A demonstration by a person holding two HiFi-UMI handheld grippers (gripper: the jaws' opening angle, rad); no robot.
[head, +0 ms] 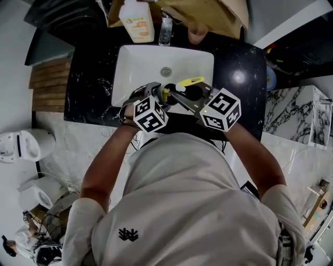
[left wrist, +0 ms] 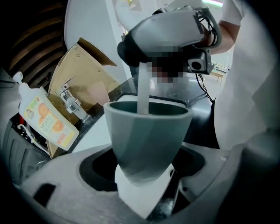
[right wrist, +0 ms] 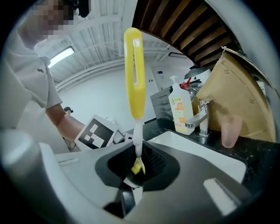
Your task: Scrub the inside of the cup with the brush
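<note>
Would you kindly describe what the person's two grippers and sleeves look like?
The left gripper and right gripper have pale grey moulded bodies with dark central recesses. Each carries a white cube printed with black square markers. The person wears a light short-sleeved shirt.

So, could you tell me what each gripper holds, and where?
Left gripper: grey cup, by its base. Right gripper: yellow brush, by its thin lower end.

A black marbled counter [head: 244, 67] has a white sink [head: 130, 62] set into its middle. Along the counter's back edge, reckoned from the sink's drain, a soap bottle [head: 138, 21] with an orange label stands at 11 o'clock. A chrome tap [head: 166, 28] is at 12 and a pink cup [head: 196, 34] at 1. Brown cardboard [head: 208, 13] is behind them.
</note>
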